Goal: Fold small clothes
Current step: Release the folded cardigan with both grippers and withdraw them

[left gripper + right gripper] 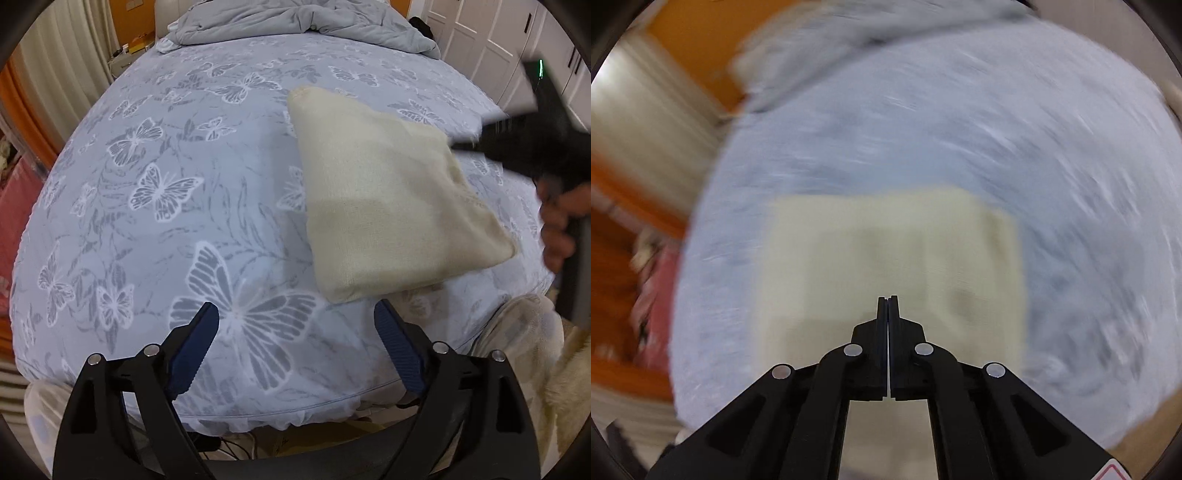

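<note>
A cream garment (399, 199) lies folded into a neat square on a butterfly-print bedsheet (155, 192). The left gripper (295, 325) hovers just beside its near edge, jaws wide and empty. The right gripper (887, 301) is above the garment, jaws pressed together holding nothing, suggesting the fold is finished.

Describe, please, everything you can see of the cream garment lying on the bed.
The cream garment is soft, knit-looking fabric folded into a compact, roughly square bundle with a thick rolled near edge. It lies flat on the butterfly-print bedsheet, toward that view's right side. No tongs grip it: the left tongs stand open just short of its near edge, and the shut right tongs hold no cloth.
</note>
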`<state>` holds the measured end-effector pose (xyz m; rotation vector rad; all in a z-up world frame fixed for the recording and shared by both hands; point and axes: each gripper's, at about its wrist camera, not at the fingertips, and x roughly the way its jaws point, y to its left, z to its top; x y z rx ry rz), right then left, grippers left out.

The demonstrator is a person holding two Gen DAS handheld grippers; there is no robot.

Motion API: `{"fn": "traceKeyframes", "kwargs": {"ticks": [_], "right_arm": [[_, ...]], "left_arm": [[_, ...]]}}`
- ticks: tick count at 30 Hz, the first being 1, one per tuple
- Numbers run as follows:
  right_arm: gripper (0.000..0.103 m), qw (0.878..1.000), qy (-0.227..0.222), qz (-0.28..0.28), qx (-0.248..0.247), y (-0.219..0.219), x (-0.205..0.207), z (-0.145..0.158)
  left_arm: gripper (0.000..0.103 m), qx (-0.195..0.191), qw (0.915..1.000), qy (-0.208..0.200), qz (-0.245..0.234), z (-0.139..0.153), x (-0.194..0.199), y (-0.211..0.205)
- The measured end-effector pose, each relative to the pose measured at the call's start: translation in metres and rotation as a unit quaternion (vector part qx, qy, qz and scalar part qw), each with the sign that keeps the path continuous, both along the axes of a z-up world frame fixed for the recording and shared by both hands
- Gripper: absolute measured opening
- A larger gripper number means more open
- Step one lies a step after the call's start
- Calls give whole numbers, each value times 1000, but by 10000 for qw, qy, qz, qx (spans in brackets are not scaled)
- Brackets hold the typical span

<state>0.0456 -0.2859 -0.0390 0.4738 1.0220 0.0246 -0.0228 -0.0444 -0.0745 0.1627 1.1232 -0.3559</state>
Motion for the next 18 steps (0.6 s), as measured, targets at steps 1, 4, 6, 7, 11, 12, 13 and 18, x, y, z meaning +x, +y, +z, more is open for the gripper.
{"fn": "traceKeyframes", "kwargs": {"ticks": [1, 4, 6, 7, 11, 12, 13, 18], "right_arm": [[0, 9994, -72, 324, 89, 19, 10, 6], [0, 9960, 277, 844, -79, 60, 43, -13], [0, 9851, 1033, 1225, -623, 89, 67, -68], [0, 9845, 956, 1287, -714, 96, 72, -76], [0, 9908, 784, 1063, -279, 83, 72, -45], [0, 9933, 568, 1002, -93, 74, 64, -32], [0, 9954, 363, 880, -71, 62, 49, -18], [0, 9947, 761, -162, -667, 3, -22, -38]], "left_arm": [[84, -9, 10000, 28, -20, -1, 0, -2], [84, 59, 9999, 56, -61, -2, 0, -6], [84, 45, 10000, -14, -40, 1, -2, -5], [85, 61, 10000, -67, -21, 3, -3, -4], [86, 84, 9999, -97, 22, 6, -2, 4], [86, 58, 9999, -108, 52, 6, -1, 7], [87, 35, 9999, -98, 80, 5, 0, 10], [87, -184, 9995, 129, 241, -3, 9, 15]]}}
